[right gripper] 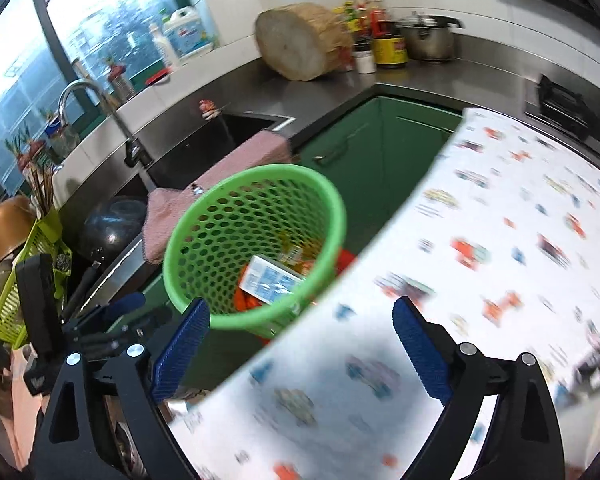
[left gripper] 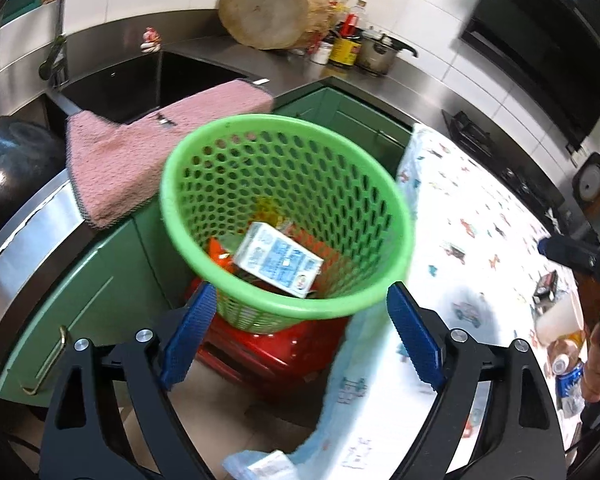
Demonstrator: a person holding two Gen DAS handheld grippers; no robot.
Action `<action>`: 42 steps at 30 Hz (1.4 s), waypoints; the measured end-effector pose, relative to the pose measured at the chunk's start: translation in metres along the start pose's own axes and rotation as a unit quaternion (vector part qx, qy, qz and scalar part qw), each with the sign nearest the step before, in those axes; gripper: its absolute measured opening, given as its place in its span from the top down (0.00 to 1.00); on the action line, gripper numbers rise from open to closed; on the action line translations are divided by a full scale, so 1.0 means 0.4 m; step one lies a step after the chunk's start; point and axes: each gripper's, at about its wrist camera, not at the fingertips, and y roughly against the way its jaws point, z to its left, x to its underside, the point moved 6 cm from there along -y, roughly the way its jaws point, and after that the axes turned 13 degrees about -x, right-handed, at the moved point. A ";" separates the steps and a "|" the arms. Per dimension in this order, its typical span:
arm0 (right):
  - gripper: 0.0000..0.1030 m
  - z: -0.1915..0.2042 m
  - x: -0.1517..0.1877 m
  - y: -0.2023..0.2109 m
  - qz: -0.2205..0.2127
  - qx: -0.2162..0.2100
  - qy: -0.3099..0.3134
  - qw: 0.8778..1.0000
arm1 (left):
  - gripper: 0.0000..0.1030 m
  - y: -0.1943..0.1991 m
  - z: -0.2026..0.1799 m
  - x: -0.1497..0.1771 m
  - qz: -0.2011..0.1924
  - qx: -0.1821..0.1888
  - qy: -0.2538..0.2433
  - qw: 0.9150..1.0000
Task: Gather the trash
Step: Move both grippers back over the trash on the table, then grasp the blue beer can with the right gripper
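1. Below the left hand-held gripper [left gripper: 302,336], a green perforated basket [left gripper: 220,268] stands on a red stool [left gripper: 276,352], beside the green cabinets [left gripper: 96,300].
2. Inside the basket lies a white-and-blue milk carton [left gripper: 278,260], flat on top of orange wrappers [left gripper: 220,256].
3. The left hand-held gripper is released, its blue pads [left gripper: 190,340] spread wide with nothing between them.
4. The right hand-held gripper [right gripper: 302,354] is likewise released and empty, hovering over the edge of the desk, which is covered by a white tablecloth with small car prints [right gripper: 500,260].
5. From the left wrist view, trash is on the desk at the far right: a blue drink can [left gripper: 570,378], a white cup [left gripper: 560,316] and a small dark packet [left gripper: 546,284]; the right hand [left gripper: 598,364] is just beside the can.
6. A pink towel [left gripper: 148,148] hangs over the edge of the sink [left gripper: 112,84], just behind the basket.
7. On the steel counter behind stand a round wooden chopping block [left gripper: 270,8], sauce bottles [left gripper: 346,36] and a metal pot [left gripper: 378,54].
8. A crumpled pale packet [left gripper: 260,466] shows at the bottom edge under the hanging cloth; what it rests on cannot be told.
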 end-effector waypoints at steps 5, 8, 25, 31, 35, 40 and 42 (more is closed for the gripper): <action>0.12 -0.075 0.075 0.146 -0.009 0.036 -0.017 0.999 | 0.16 0.030 -0.074 0.018 -0.001 0.019 -0.019 1.000; 0.12 -0.115 0.118 0.227 -0.016 0.050 -0.029 0.998 | 0.15 0.050 -0.123 0.031 -0.005 0.029 -0.031 0.999; 0.11 -0.347 0.425 0.581 0.002 0.161 -0.067 0.985 | 0.15 0.136 -0.422 0.148 0.008 0.102 -0.123 0.987; 0.11 -0.403 0.494 0.570 0.033 0.167 -0.069 0.983 | 0.15 0.153 -0.501 0.208 0.025 0.119 -0.152 0.981; 0.11 -0.421 0.525 0.541 0.057 0.167 -0.056 0.983 | 0.15 0.155 -0.541 0.246 0.041 0.127 -0.167 0.977; 0.11 -0.436 0.543 0.517 0.077 0.179 -0.032 0.980 | 0.15 0.160 -0.569 0.280 0.049 0.130 -0.179 0.974; 0.11 -0.443 0.550 0.511 0.084 0.182 -0.027 0.979 | 0.15 0.161 -0.578 0.294 0.054 0.132 -0.183 0.973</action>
